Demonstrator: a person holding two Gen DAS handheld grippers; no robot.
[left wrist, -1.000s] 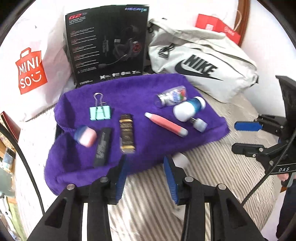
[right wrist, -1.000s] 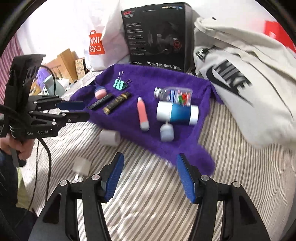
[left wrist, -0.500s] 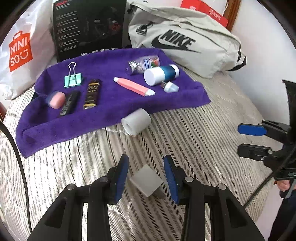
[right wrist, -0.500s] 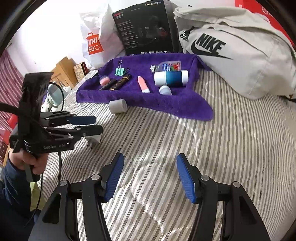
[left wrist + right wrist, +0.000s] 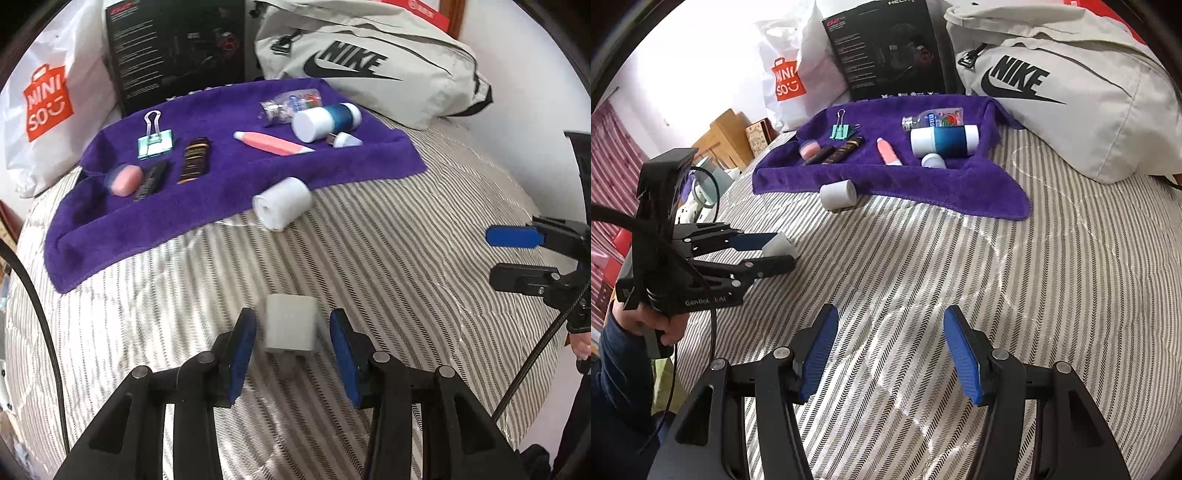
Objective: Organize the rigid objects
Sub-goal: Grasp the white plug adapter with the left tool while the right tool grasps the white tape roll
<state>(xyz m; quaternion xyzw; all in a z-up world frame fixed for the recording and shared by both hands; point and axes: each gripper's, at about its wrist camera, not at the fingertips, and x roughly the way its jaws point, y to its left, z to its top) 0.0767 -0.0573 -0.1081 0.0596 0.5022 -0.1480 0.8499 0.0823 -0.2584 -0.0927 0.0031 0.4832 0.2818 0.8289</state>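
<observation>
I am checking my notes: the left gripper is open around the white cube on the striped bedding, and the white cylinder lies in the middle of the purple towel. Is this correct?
One detail is wrong. The white cylinder lies on the striped bedding at the purple towel's near edge, as the left wrist view shows. The left gripper is open around the white cube.

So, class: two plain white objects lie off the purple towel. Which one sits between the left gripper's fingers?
The white cube, between the open left gripper fingers. The white roll lies farther off, at the towel edge.

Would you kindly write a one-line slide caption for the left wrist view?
Left gripper open around a white cube on the striped bedspread, with the purple towel of small items beyond.
</observation>
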